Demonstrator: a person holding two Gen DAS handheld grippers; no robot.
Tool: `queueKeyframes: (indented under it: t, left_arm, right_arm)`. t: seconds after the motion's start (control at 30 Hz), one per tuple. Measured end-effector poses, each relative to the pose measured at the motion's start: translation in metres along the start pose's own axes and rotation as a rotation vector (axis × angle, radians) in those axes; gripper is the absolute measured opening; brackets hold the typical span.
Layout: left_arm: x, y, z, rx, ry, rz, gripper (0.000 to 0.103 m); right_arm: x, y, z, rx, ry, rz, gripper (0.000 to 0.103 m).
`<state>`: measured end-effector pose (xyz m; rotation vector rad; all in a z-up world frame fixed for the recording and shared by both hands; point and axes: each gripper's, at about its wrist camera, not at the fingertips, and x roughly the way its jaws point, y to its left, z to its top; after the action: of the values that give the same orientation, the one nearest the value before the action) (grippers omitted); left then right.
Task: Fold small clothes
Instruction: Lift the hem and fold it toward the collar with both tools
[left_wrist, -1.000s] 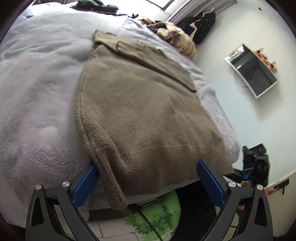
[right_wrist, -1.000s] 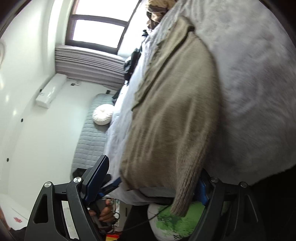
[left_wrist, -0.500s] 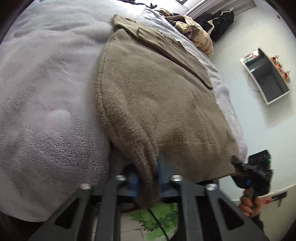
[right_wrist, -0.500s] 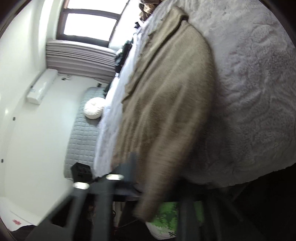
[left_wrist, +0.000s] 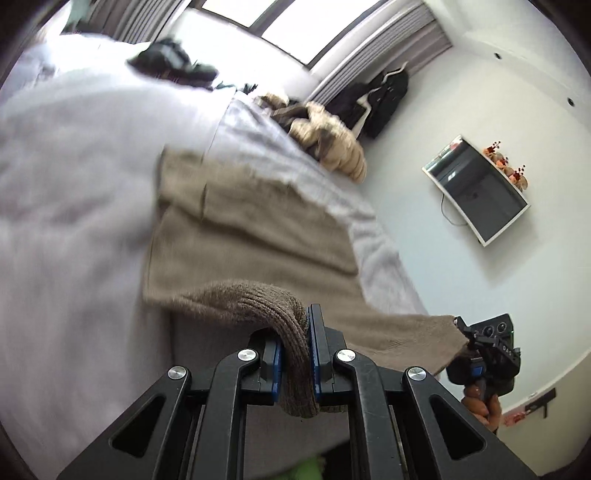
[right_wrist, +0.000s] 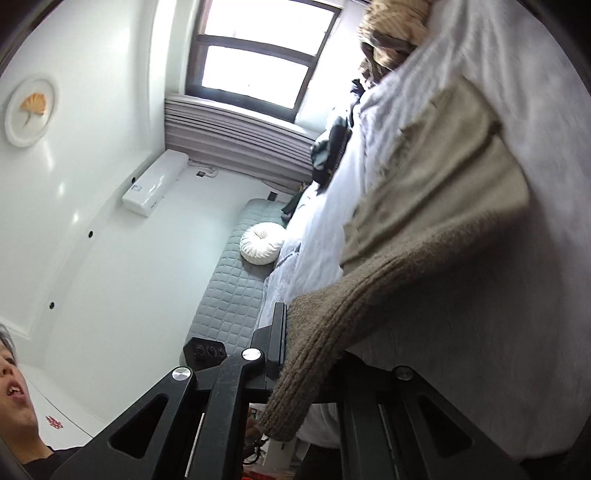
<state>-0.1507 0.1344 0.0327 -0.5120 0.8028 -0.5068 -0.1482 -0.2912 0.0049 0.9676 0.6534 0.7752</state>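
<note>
At frame bottom, both views: left gripper (left_wrist: 308, 354) and right gripper (right_wrist: 314, 354) each clamped on sweater (left_wrist: 258, 236) hem corners. Soft, thick knit, floppy; sags between grips. Best held at ribbed hem.

1. The left wrist camera is looking close along its gripper (left_wrist: 308, 345), across the bed (left_wrist: 74, 184) toward a window.
2. The right wrist camera is sitting rolled sideways, sharing the brown sweater (right_wrist: 424, 221) and bed.
</note>
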Motion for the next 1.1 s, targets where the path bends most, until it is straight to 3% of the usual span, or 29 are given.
queueKeyframes:
  t: [0.3,0.5,0.73,0.93,1.07,1.1]
  left_arm:
    - [0.047,-0.010,0.121,0.076,-0.082,0.032,0.013]
    - [0.130,0.021,0.178,0.066,-0.048,0.132,0.013]
    - [0.226,0.070,0.185,0.056,0.065,0.254,0.013]
    - [0.259,0.095,0.179,0.038,0.088,0.288,0.016]
    - [0.252,0.103,0.180,0.025,0.052,0.338,0.074]
    - [0.246,0.101,0.182,0.030,0.016,0.356,0.077]
  right_arm:
    - [0.057,0.019,0.130,-0.102,-0.011,-0.038,0.006]
    - [0.122,-0.033,0.202,-0.060,0.028,-0.139,0.006]
    - [0.176,-0.135,0.225,0.073,0.063,-0.289,0.006]
    - [0.188,-0.181,0.230,0.148,0.058,-0.356,0.010]
    - [0.183,-0.183,0.234,0.167,0.052,-0.355,0.012]
    - [0.183,-0.183,0.236,0.167,0.049,-0.356,0.018]
